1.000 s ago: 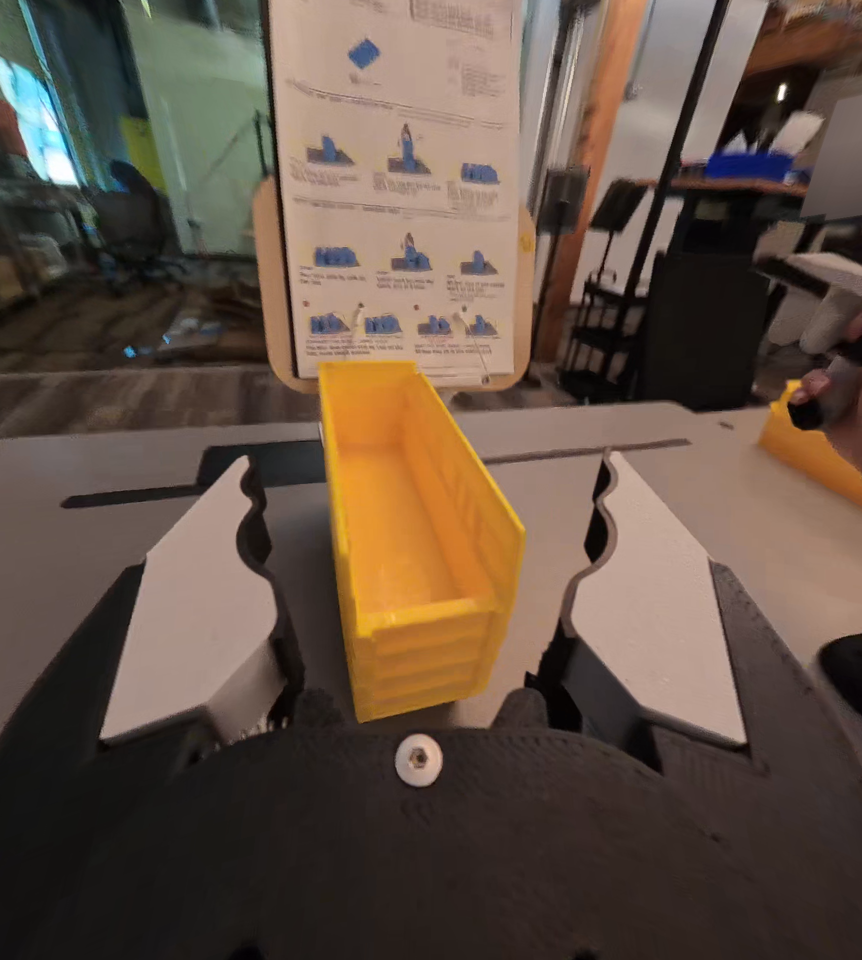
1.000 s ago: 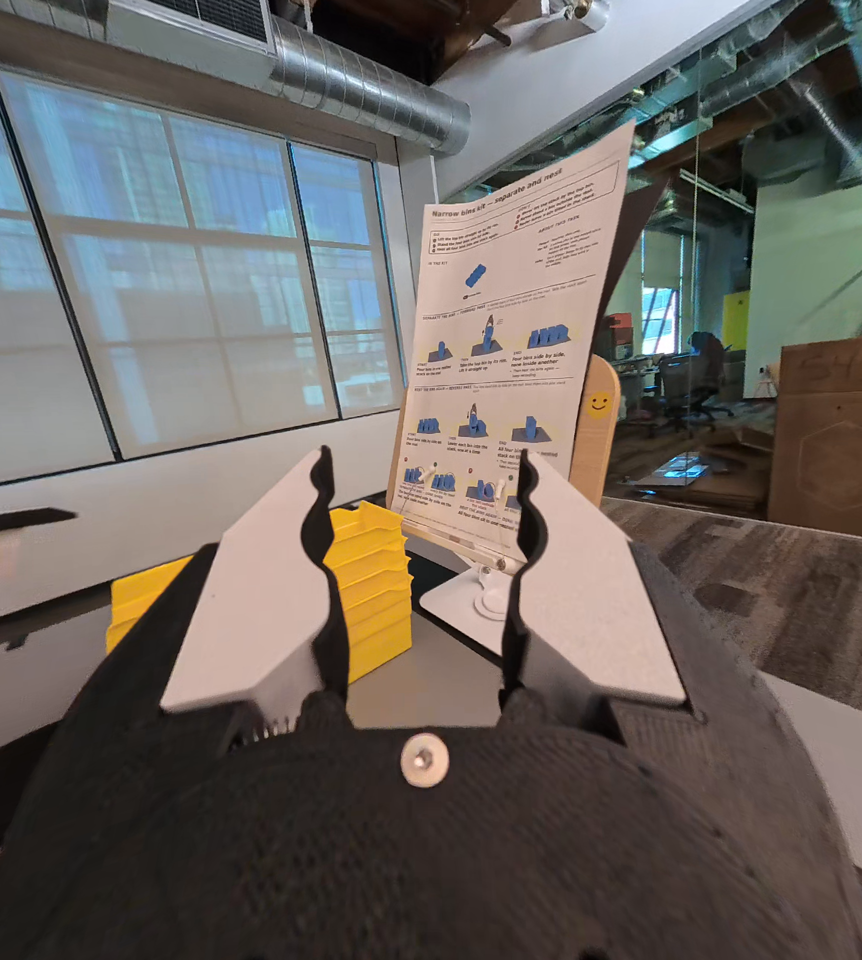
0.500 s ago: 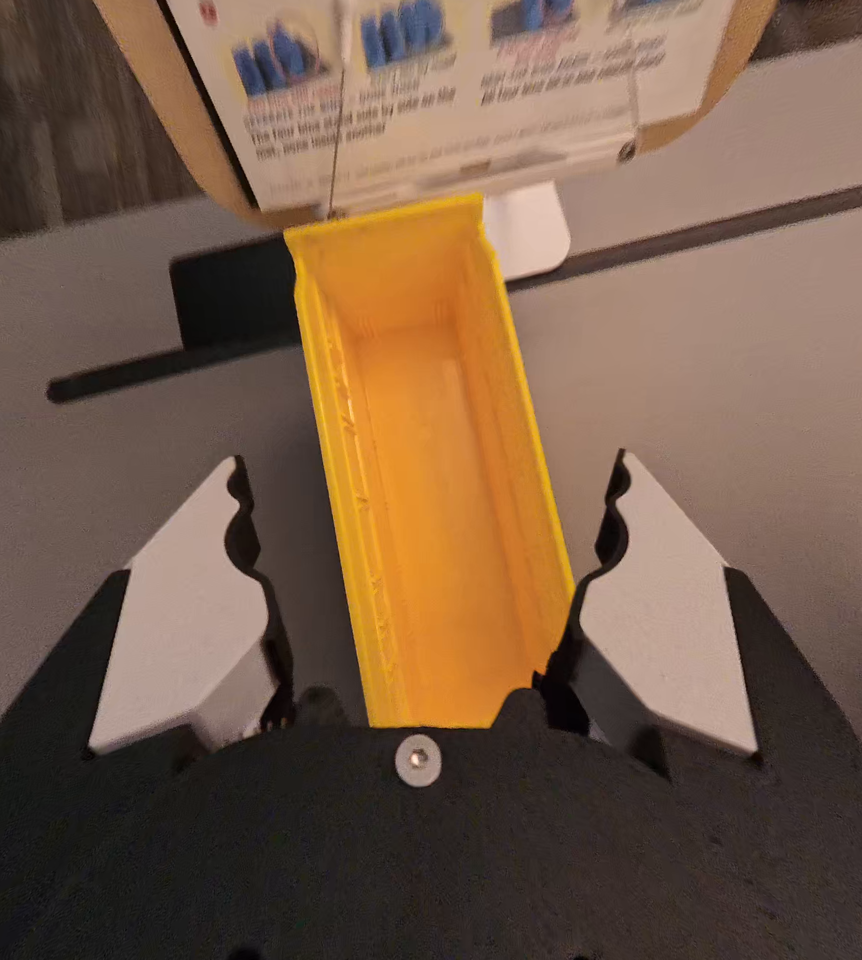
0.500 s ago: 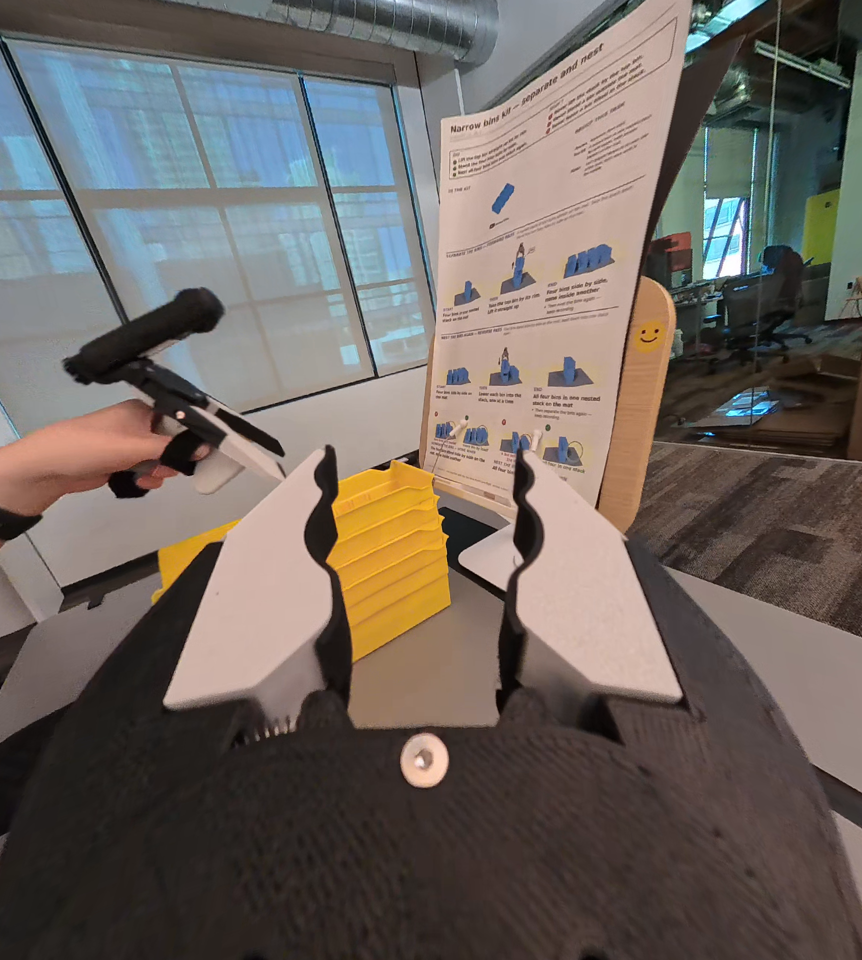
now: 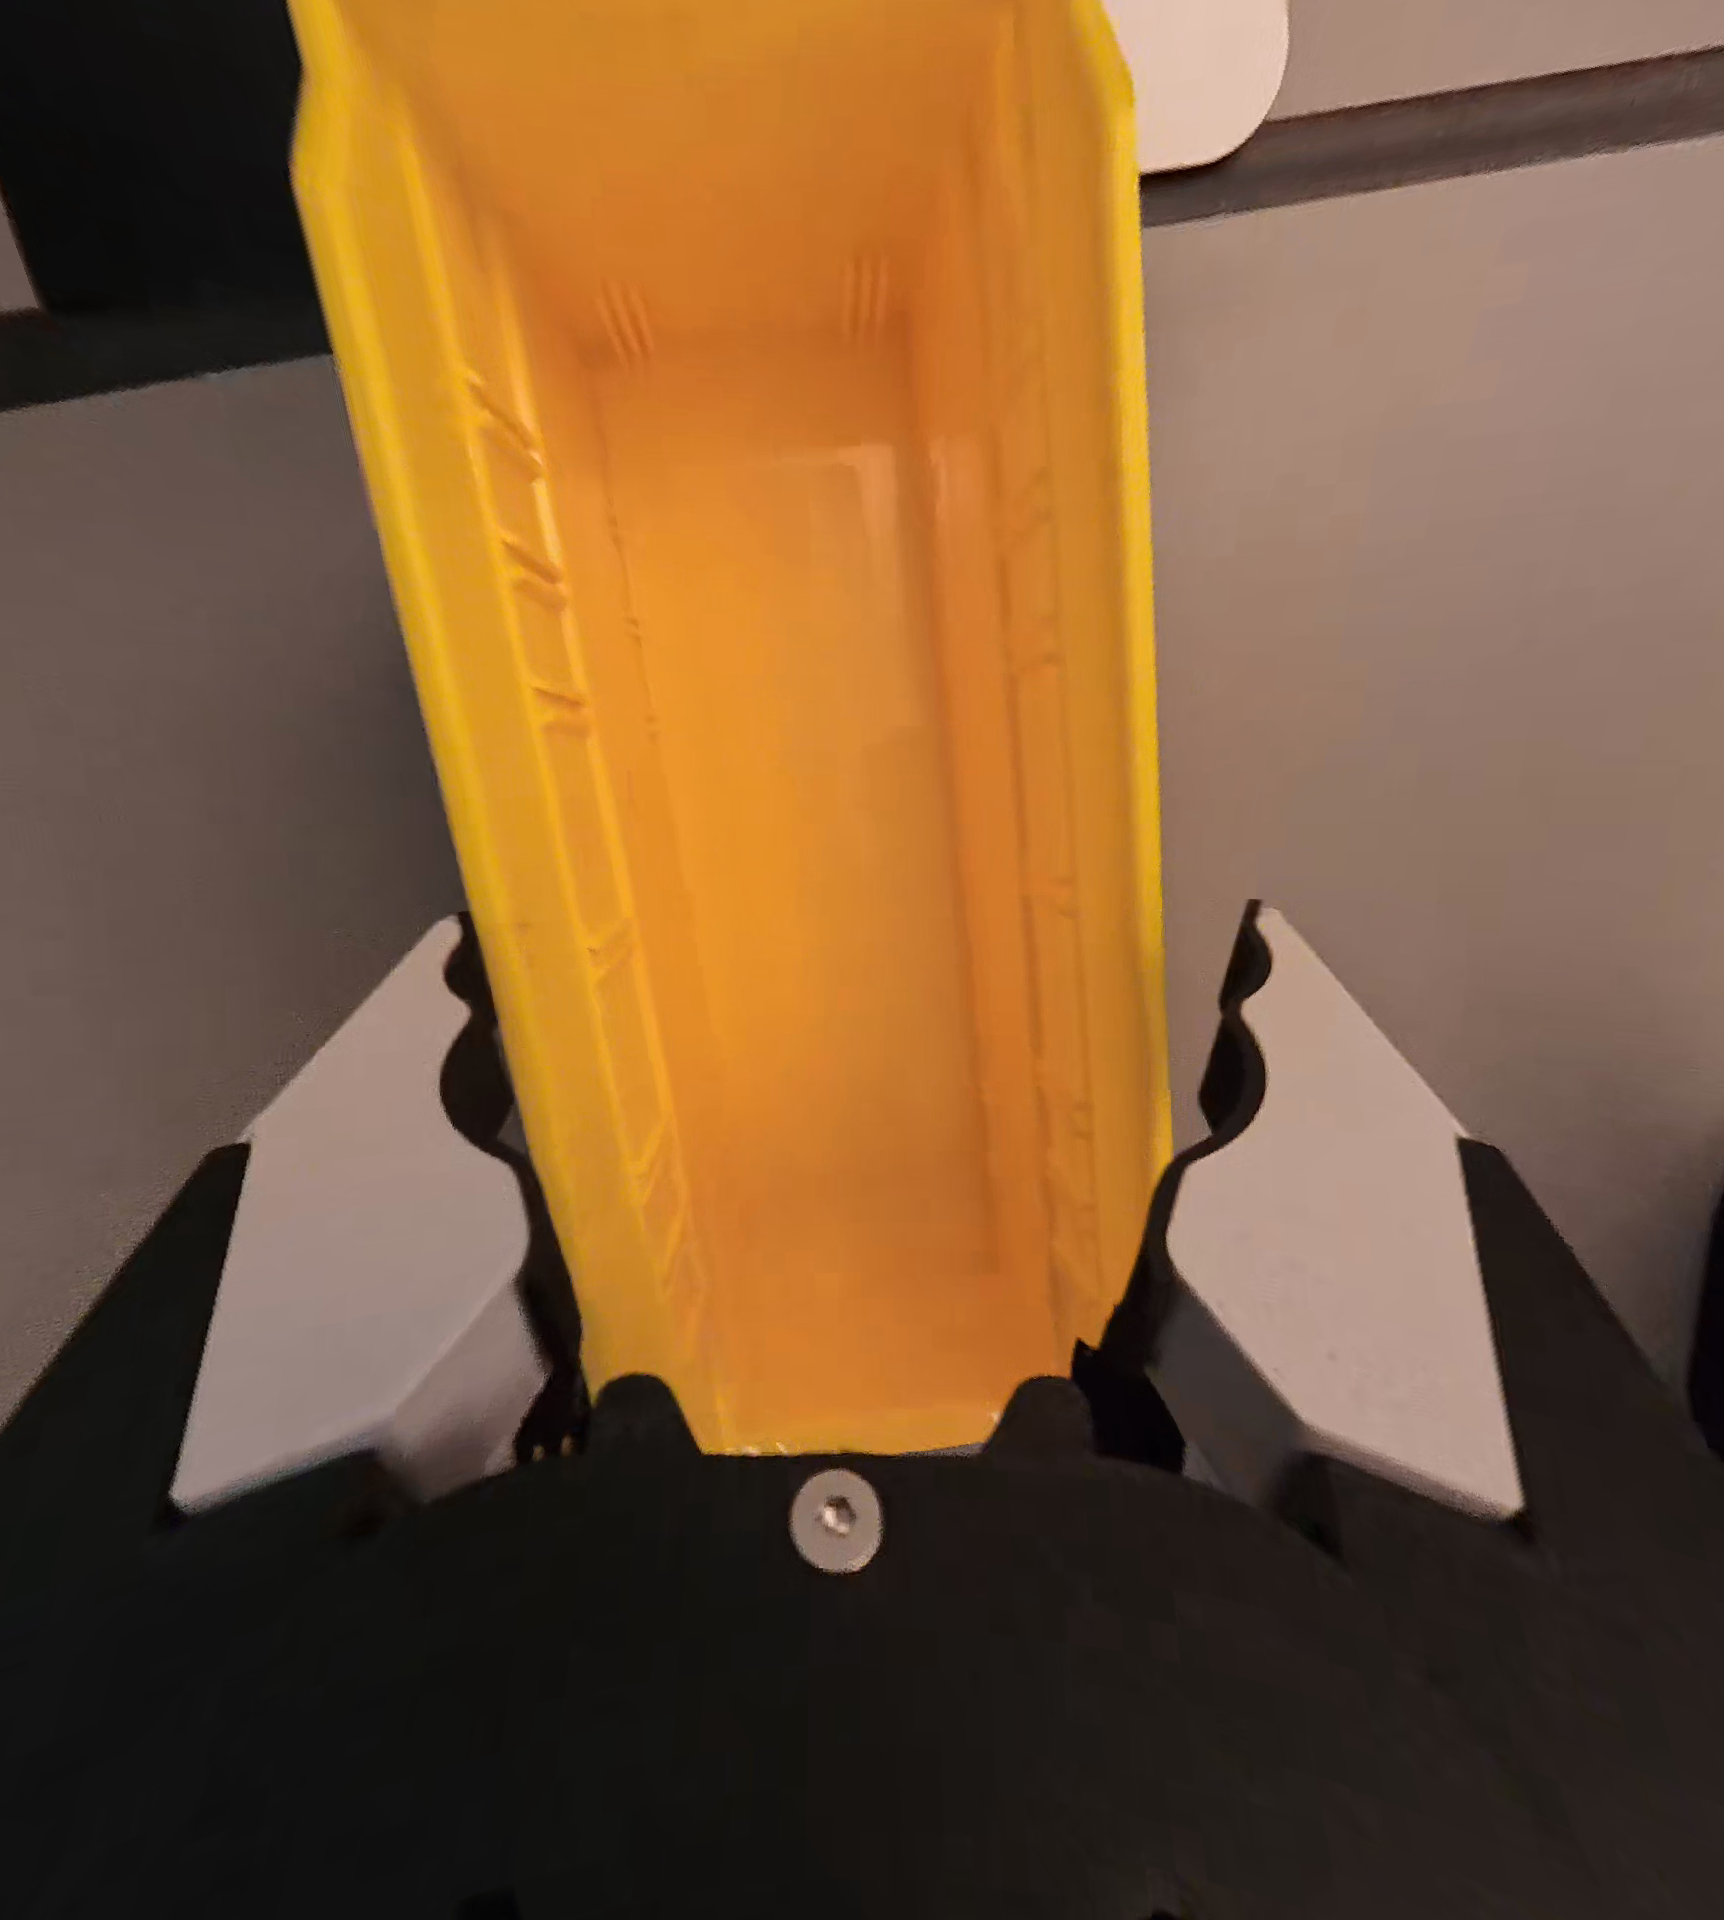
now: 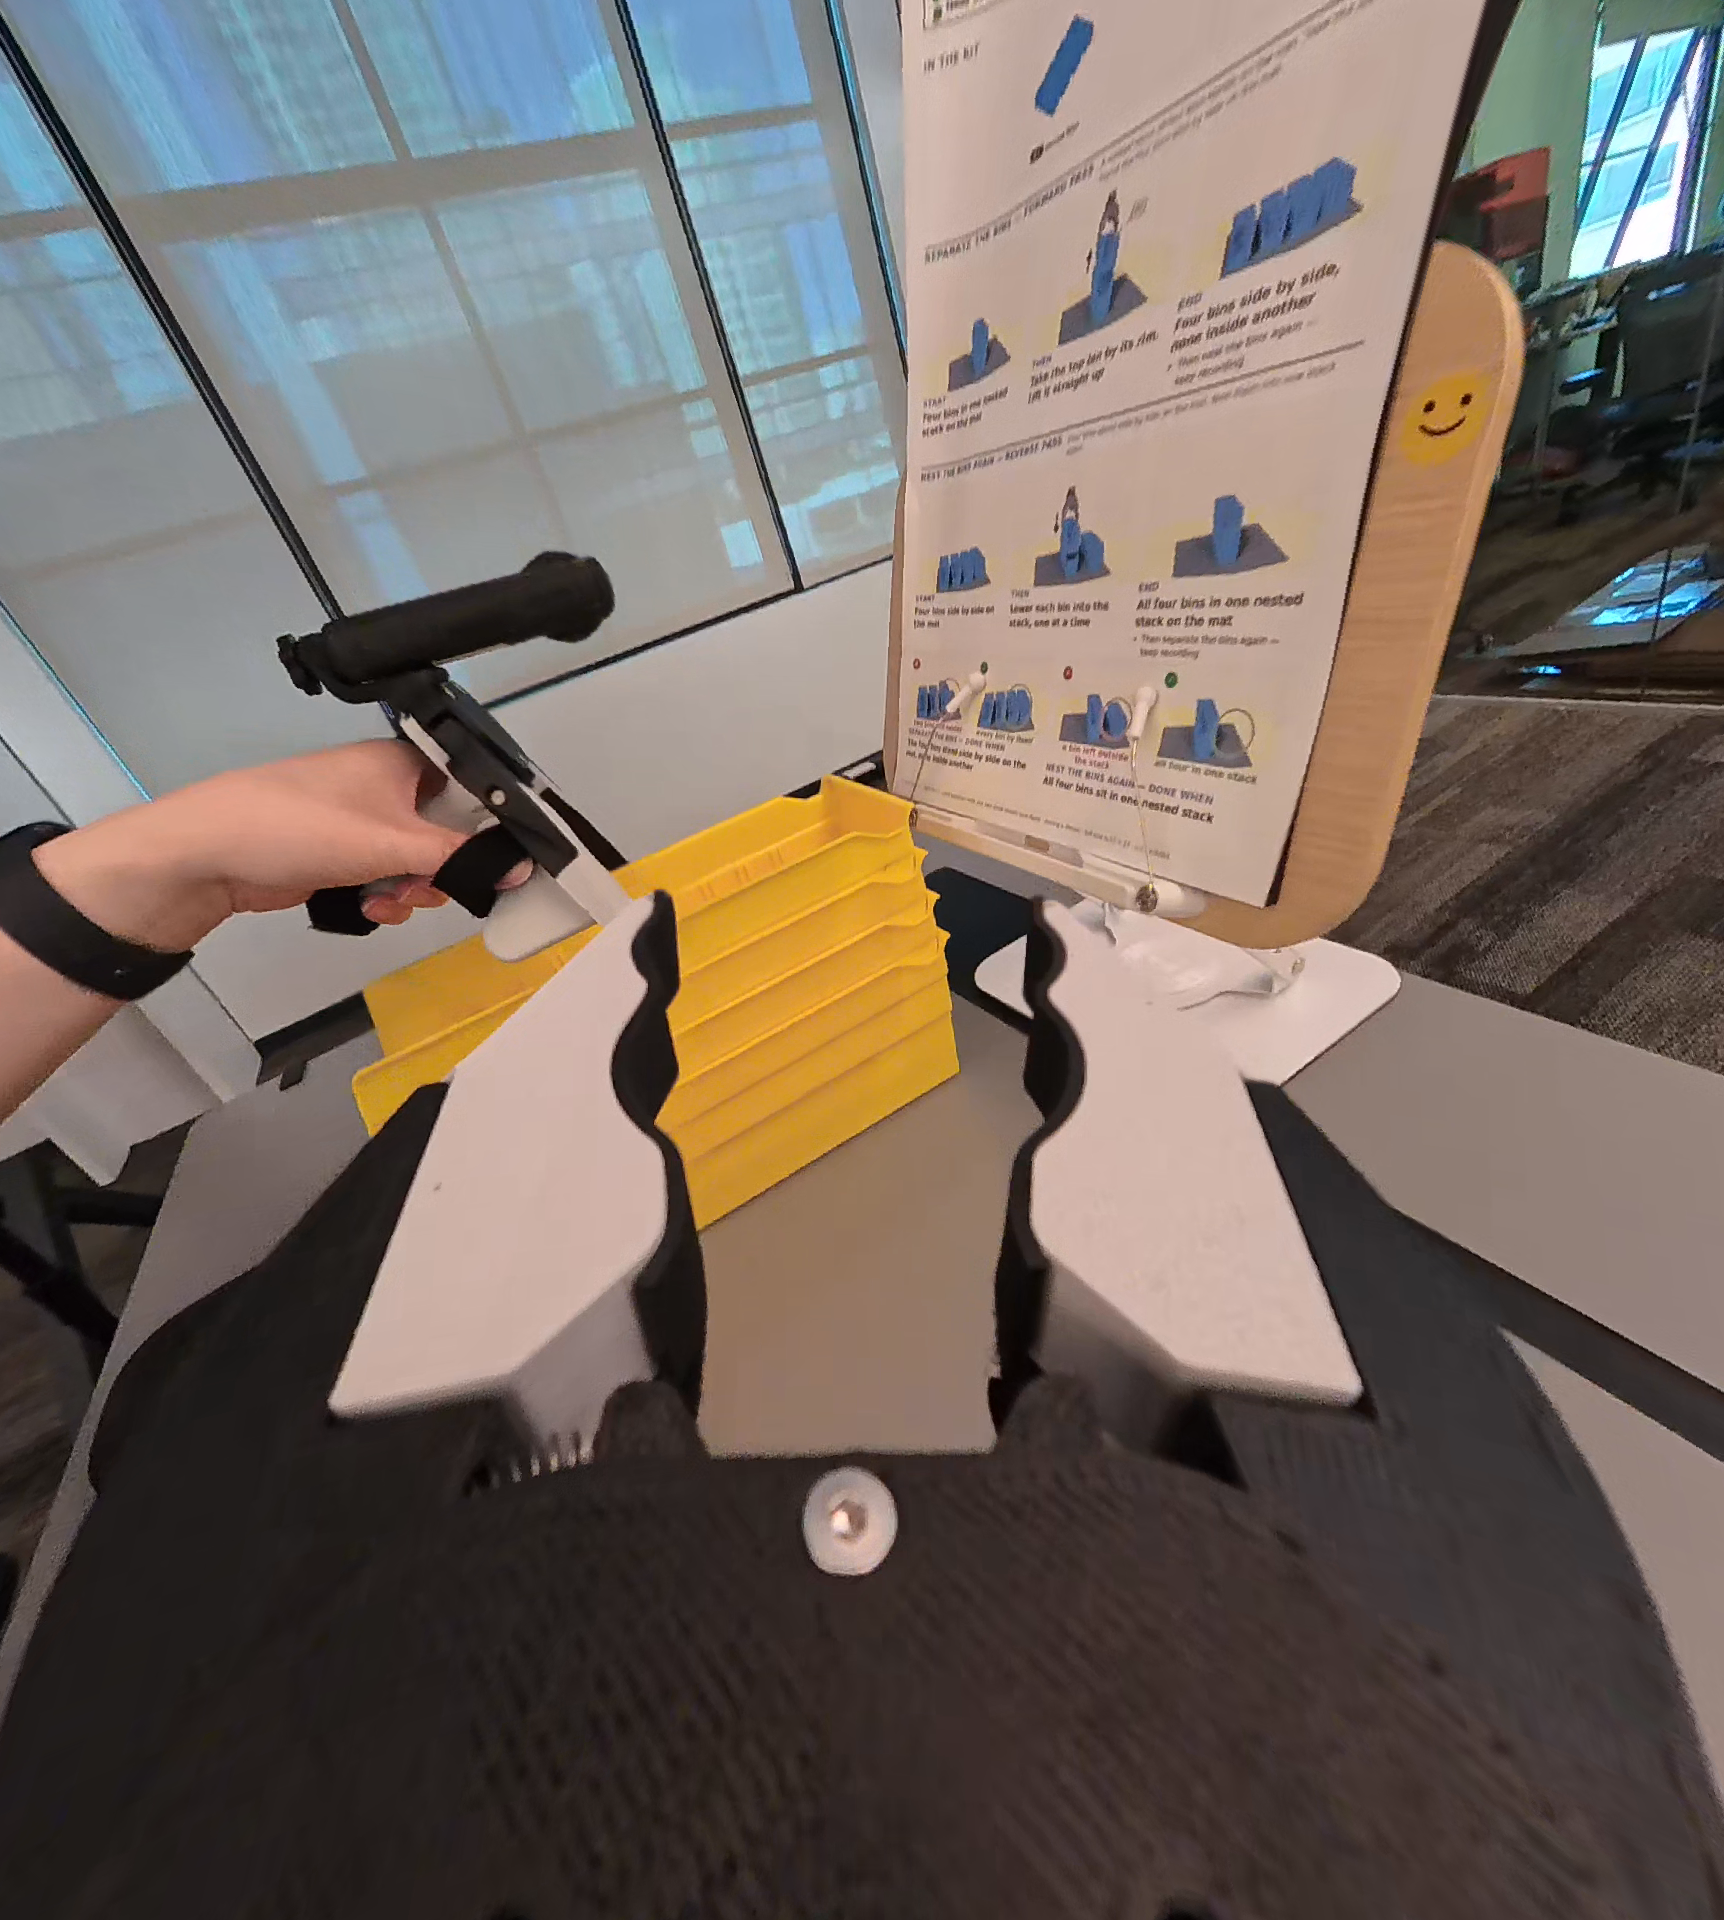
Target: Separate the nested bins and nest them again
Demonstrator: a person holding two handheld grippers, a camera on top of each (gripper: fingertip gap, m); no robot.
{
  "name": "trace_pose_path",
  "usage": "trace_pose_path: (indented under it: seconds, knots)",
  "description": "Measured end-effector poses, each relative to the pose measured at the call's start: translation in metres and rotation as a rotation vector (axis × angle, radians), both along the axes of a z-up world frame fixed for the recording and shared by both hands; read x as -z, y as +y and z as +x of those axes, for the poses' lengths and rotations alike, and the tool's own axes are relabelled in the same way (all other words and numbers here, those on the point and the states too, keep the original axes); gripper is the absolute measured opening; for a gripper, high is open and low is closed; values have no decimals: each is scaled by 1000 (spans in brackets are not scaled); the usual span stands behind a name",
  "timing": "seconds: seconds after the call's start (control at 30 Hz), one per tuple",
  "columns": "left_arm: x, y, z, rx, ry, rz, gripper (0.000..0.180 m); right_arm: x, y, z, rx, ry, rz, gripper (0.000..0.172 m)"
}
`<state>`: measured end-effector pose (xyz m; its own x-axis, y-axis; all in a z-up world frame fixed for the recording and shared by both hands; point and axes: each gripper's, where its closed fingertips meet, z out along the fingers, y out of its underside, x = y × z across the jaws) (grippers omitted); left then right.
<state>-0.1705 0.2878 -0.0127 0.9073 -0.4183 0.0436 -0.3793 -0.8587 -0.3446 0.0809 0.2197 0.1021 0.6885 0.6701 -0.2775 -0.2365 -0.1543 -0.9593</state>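
Observation:
A stack of nested yellow bins (image 5: 816,727) stands on the grey table (image 5: 110,727). In the left wrist view I look down into the top bin. My left gripper (image 5: 856,912) is open wide and straddles the near end of the stack, one finger (image 5: 370,1143) outside each long wall. The pads do not press on the walls. In the right wrist view the stack (image 6: 816,966) shows its stepped rims. My right gripper (image 6: 853,906) is open and empty, above the table in front of the stack. The left gripper's handle (image 6: 463,623) shows there over the stack, in a hand (image 6: 266,831).
An instruction sheet on a wooden stand (image 6: 1128,416) rises just behind the stack, on a white base (image 6: 1253,997). A black mat (image 5: 110,156) lies under the stack's far end. Windows are to the left, carpeted floor beyond the table to the right.
My left gripper has moved from in front of the stack to over it, tipped downward, with its jaws opening a little wider. My right gripper has tilted down toward the stack, still open and empty.

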Motion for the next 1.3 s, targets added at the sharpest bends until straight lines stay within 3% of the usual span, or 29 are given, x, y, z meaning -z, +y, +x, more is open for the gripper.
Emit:
trace_pose_path:
  seconds: [0.13, 0.47, 0.9, 1.07, 1.3]
  knots:
    - [13, 2, -5, -12, 82, -21, 134, 7, 0, -8, -45, 0, -38, 67]
    - [10, -2, -7, -34, 121, -104, 113, 17, 3, -12, -67, -12, -79, 66]
    - [2, -2, -5, -40, 107, -119, 110, 28, 5, -19, -84, -55, -110, 65]
    - [-32, 1, -1, -28, 89, -53, 112, 30, 6, -18, -83, -58, -118, 65]
    - [-137, -3, -12, -13, -17, 72, 115, 32, 8, -14, -74, -61, -124, 65]
